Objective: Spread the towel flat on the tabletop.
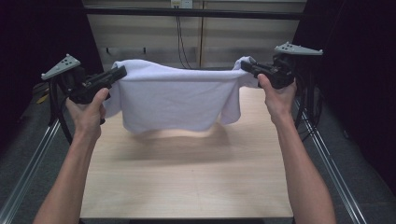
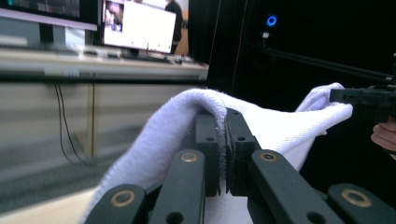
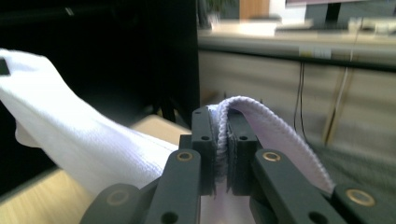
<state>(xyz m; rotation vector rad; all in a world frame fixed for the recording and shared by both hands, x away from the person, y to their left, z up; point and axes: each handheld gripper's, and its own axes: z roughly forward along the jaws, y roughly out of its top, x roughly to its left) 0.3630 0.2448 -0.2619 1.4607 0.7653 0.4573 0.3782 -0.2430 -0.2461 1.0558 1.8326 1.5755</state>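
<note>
**Towel held aloft between 2 tools**

White towel (image 1: 175, 95) hangs clear of the table (image 1: 187, 182), stretched along its top edge; lower edge sags over the 12 o'clock half of the table, shadow beneath it.

Left tool (image 1: 120, 73) at 10 o'clock – jaws clamped narrow on 1 top corner, cloth draped over them in the left gripper view. Right tool (image 1: 246, 66) at 2 o'clock – likewise pinching a hemmed edge.

Likely step: spreading or folding, mid-lift. Next move probably calls for both hands lowering together, keeping tension even so the cloth lands flat.
</note>
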